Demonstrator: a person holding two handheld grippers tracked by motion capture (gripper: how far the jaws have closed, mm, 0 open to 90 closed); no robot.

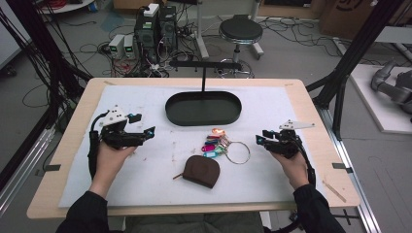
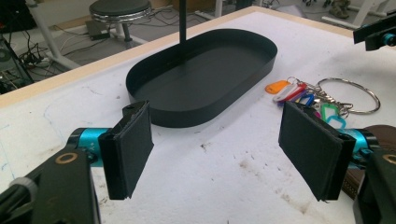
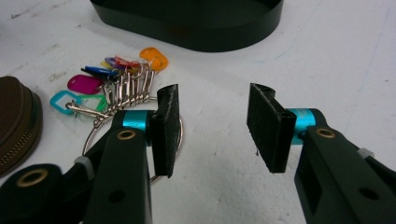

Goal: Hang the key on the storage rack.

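Observation:
A bunch of keys with coloured tags [image 1: 214, 142] on a big metal ring [image 1: 238, 152] lies mid-table, below a black oval tray [image 1: 171, 110] with an upright post. A brown zip pouch [image 1: 201, 171] sits nearer me. My left gripper [image 1: 144, 124] rests at the left, open wide, facing the tray [image 2: 187, 115] and keys [image 2: 299, 93]. My right gripper [image 1: 261, 136] sits just right of the ring, jaws apart with nothing between them. In the right gripper view [image 3: 212, 126] the ring [image 3: 93, 135] passes behind one jaw, with the tags [image 3: 116, 77] and pouch [image 3: 16, 121] beyond.
A white mat [image 1: 291, 111] covers the wooden table [image 1: 316, 145]. Behind the table stand a stool [image 1: 240, 30], computer boxes [image 1: 155, 29] and loose cables on the floor. Black frame posts [image 1: 350, 58] rise at the right.

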